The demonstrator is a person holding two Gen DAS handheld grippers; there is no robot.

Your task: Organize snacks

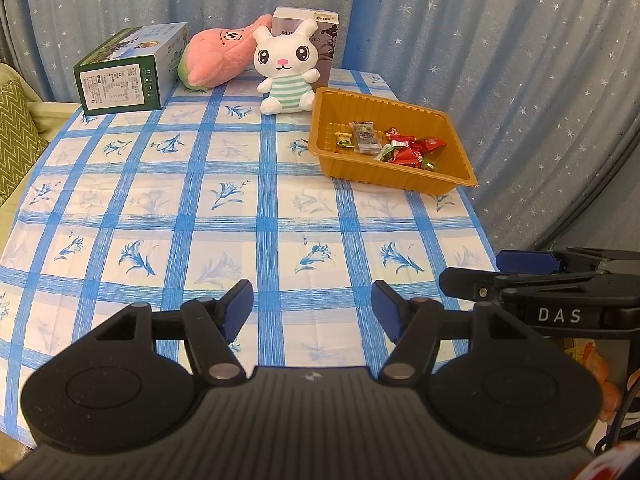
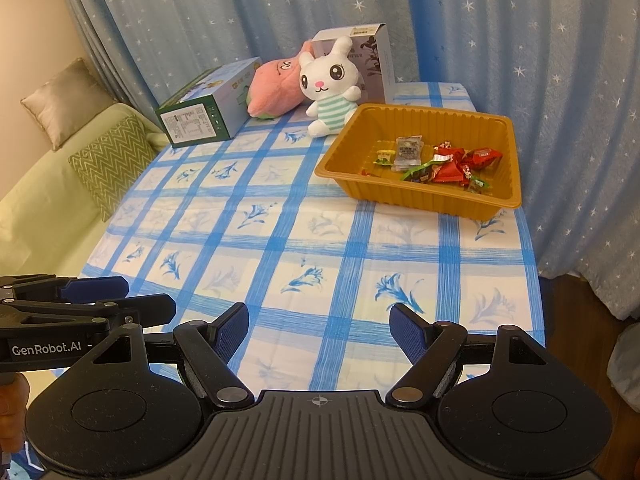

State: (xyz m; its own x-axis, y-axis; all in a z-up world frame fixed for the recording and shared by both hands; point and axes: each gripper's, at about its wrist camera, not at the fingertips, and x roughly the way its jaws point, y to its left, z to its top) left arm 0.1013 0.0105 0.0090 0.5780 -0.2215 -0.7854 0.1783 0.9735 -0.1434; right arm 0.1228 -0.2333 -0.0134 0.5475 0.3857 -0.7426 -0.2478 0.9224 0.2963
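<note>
We cannot read the small print on the green box point(image 1: 120, 84), left of the rabbit point(image 1: 286, 70). The rabbit hides the lower front of the pale box point(image 1: 324, 40) behind it. In the tray point(image 1: 432, 186), right of the rabbit, overlapping wrappers point(image 1: 404, 148) cover one another; their labels are too small to tell.

Table point(image 1: 240, 216) in blue-checked cloth is filling my view. Lying on it: green box point(image 1: 128, 70) upper left, pink plush point(image 1: 218, 56), white rabbit point(image 1: 286, 68), grey carton point(image 1: 326, 40), orange tray point(image 1: 440, 182) right.
</note>
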